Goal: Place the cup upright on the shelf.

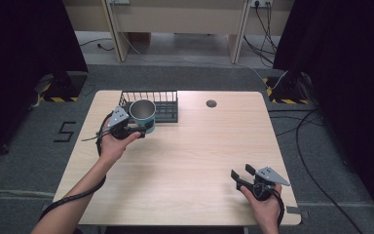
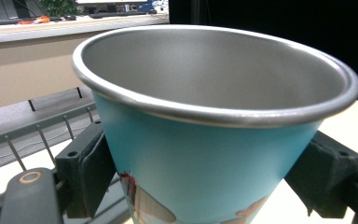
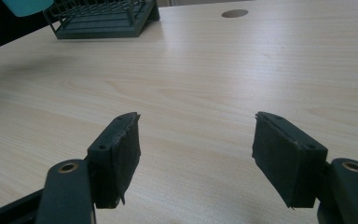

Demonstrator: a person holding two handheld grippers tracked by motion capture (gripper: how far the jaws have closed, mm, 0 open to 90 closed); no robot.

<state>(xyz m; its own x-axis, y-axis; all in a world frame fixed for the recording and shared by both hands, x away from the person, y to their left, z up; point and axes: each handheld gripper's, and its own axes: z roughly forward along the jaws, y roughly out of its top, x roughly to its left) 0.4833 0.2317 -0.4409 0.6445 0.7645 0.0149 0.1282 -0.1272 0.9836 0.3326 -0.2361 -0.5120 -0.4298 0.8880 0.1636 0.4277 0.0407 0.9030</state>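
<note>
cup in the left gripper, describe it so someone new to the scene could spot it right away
Start at the light wooden table and find the dark wire rack at its far edge. At the rack's front left, the left gripper clamps a metal cup: the one turquoise thing there, silver inside with a rolled rim.

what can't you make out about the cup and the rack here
- Cup base: cut off by the bottom edge in the left gripper view; hidden by the left gripper in the high view.
- Cup print: cut off, unreadable.
- Rack floor: partly hidden behind the cup in the high view.
</note>
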